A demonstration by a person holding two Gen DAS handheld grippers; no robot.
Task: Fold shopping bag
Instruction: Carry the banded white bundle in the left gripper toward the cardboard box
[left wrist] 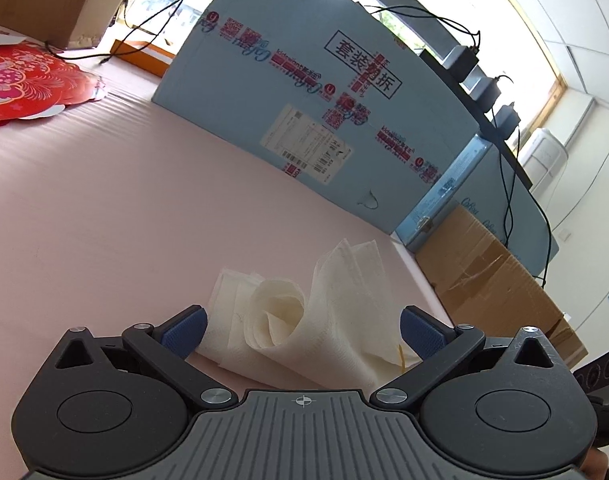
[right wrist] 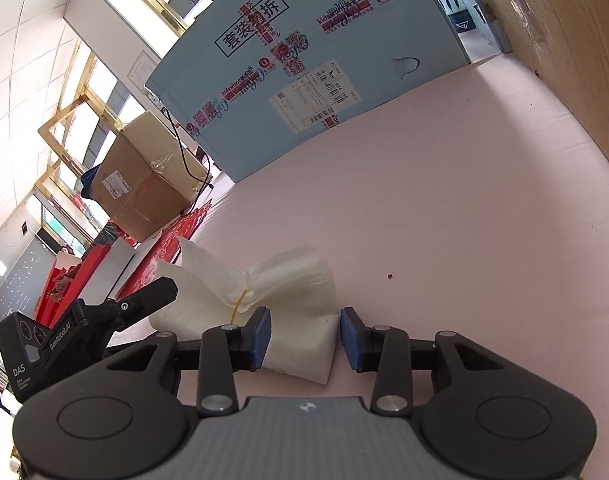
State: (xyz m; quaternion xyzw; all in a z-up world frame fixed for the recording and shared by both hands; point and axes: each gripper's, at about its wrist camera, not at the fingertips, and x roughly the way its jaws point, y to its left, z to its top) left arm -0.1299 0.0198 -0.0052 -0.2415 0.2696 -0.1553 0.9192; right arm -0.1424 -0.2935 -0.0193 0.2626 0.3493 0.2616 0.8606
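A white shopping bag (left wrist: 304, 320), folded into a small wad with a loose flap standing up, lies on the pink table (left wrist: 104, 220). A yellow rubber band (right wrist: 240, 302) pinches it near one end. My left gripper (left wrist: 302, 332) is open wide, its blue pads on either side of the wad without touching it. In the right wrist view the bag (right wrist: 292, 280) sits between the pads of my right gripper (right wrist: 304, 338), which stands open; the left pad is at the fabric, the right pad a little clear of it. One black finger (right wrist: 156, 294) of the left gripper reaches in from the left.
A big light-blue carton (left wrist: 304, 92) stands across the back of the table. A brown cardboard box (left wrist: 496, 280) lies to its right, red printed paper (left wrist: 24, 80) at the far left. Black cables run over the carton. Another brown box (right wrist: 140, 184) stands at the left.
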